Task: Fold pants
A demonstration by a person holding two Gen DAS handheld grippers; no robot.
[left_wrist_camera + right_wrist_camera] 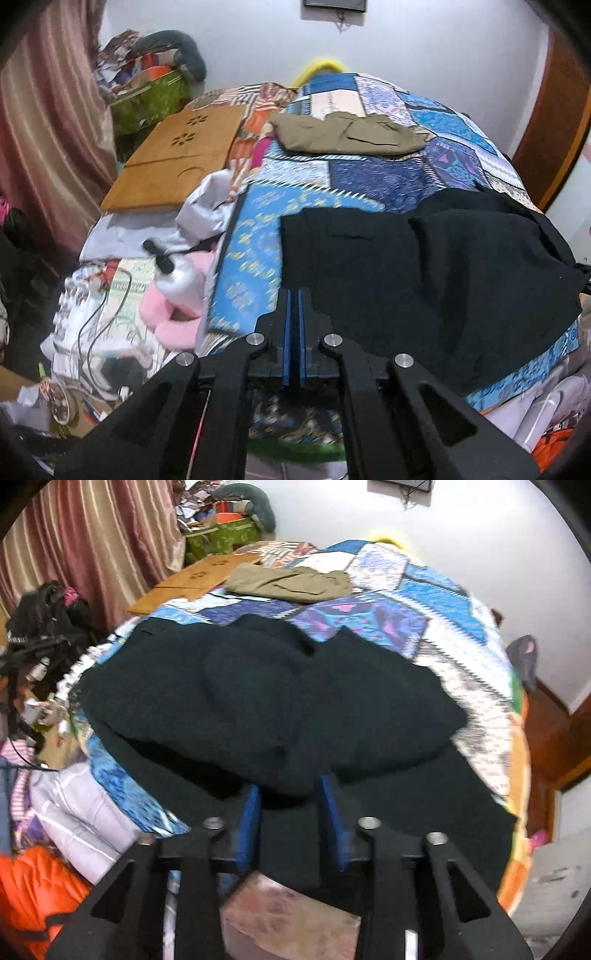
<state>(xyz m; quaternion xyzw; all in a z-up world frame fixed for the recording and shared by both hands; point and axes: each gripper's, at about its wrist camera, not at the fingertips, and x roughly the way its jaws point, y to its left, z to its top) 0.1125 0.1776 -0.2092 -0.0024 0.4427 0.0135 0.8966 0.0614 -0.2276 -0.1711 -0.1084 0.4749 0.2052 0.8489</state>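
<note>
We see the black pants (pixel 266 701) bunched on the patchwork quilt (pixel 369 173) ahead of both tongs. Our left gripper (pixel 294 295) is closed at their near edge (whether on cloth we cannot tell); our right gripper (pixel 290 786) stands parted, empty, over them. Folded khaki pants (pixel 347 133) lie beyond.

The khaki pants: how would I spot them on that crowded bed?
Start at the bed's blue patchwork quilt. Look past the black pants spread near the cameras, toward the white wall. The khaki pants lie there already folded into a flat bundle, the only olive-tan cloth on the quilt, beside a wooden lap tray.
</note>
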